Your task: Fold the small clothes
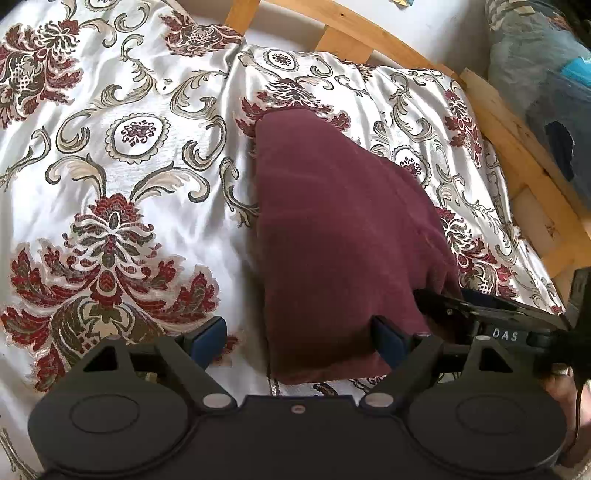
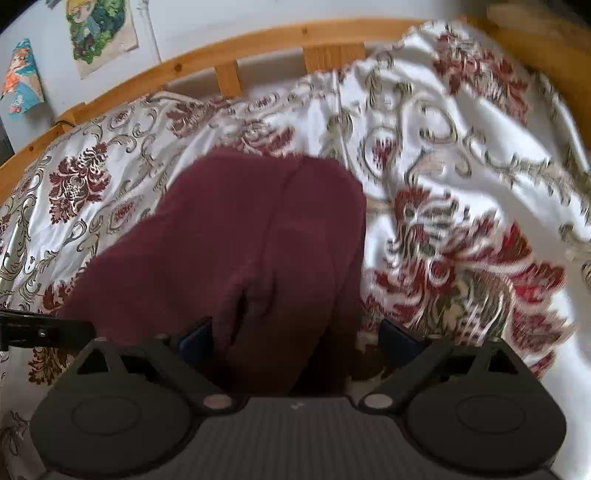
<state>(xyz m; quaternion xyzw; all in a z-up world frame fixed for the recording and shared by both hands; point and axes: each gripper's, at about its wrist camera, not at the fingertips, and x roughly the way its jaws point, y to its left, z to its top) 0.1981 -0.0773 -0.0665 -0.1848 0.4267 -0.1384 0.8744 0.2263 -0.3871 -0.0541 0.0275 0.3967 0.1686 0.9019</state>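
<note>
A dark maroon garment [image 1: 332, 236] lies folded on the floral bedspread [image 1: 110, 166]. It also shows in the right wrist view [image 2: 258, 240], blurred. My left gripper [image 1: 299, 339] is open, its near corner of the garment between the blue pads [image 1: 207, 338]; the right pad touches the cloth's edge. My right gripper [image 2: 295, 339] is open, with the garment's near edge lying between its fingers. The right gripper's finger [image 1: 480, 310] shows at the garment's right side in the left wrist view. The left gripper's finger [image 2: 44, 332] shows at the left in the right wrist view.
The bed has a wooden slatted frame [image 1: 369, 33] along the far side and right side [image 1: 524, 155]. A blue-grey bundle of cloth [image 1: 546, 74] sits beyond the frame. Pictures [image 2: 99, 33] hang on the wall behind the bed.
</note>
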